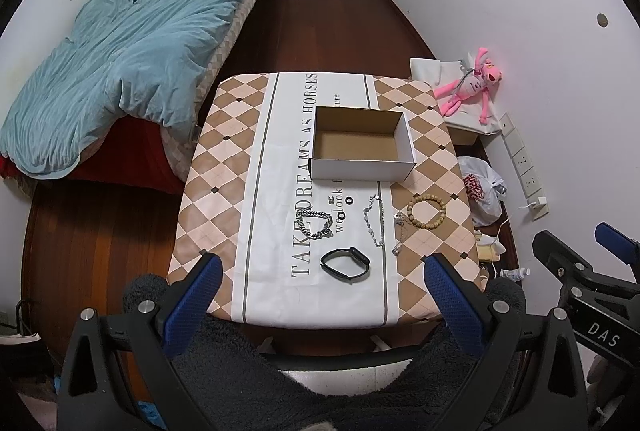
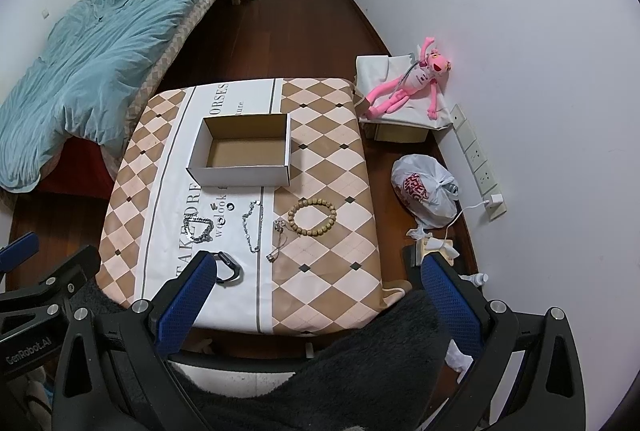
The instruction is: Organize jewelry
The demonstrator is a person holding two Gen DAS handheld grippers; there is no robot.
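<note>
Flanking table (image 1: 420,135): bed (image 1: 120,71), plush (image 2: 404,87), perhaps charger (image 2: 496,199)

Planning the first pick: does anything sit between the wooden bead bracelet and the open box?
Nothing visible does. The wooden bead bracelet lies on bare tablecloth just in front of the box, whose top is open and whose inside is empty.

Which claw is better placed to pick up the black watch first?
Left, probably. The black watch lies centred just ahead of the open left claw; the open right claw sits further right, its finger overlapping the watch.
</note>
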